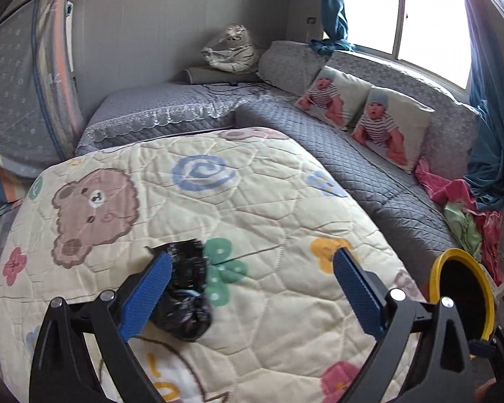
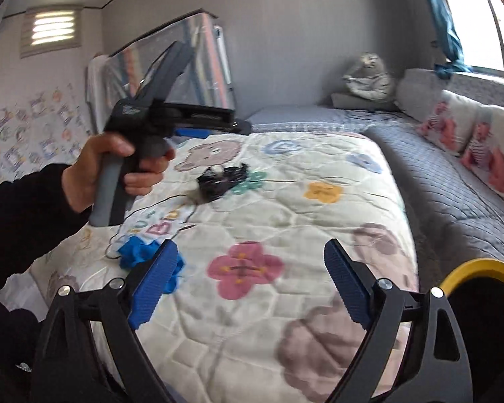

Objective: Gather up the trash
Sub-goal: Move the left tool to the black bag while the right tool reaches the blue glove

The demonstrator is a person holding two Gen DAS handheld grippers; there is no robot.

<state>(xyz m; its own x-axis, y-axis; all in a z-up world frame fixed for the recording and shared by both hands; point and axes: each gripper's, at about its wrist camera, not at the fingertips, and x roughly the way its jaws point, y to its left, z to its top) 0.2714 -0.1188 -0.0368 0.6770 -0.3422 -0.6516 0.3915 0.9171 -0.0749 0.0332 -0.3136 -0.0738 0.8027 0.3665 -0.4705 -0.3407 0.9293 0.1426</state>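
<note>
A crumpled black plastic bag (image 1: 186, 294) lies on the cream cartoon quilt (image 1: 268, 201); it also shows in the right wrist view (image 2: 218, 183). My left gripper (image 1: 252, 262) is open above the quilt, its left finger (image 1: 151, 288) right beside the bag. A crumpled blue piece (image 2: 141, 252) lies on the quilt by the left finger of my right gripper (image 2: 250, 258), which is open and empty. A yellow-rimmed bin (image 1: 460, 299) stands at the right, beside the quilt; its rim shows in the right wrist view (image 2: 484, 268). The left gripper's body (image 2: 171, 114) is held above the quilt.
A grey quilted sofa (image 1: 369, 154) with two baby-print pillows (image 1: 389, 127) runs along the window. Pink and green cloths (image 1: 463, 208) lie at its near end. A grey bed (image 1: 171, 107) with a bagged bundle (image 1: 228, 50) is at the back. A bagged folded mattress (image 1: 27, 100) leans left.
</note>
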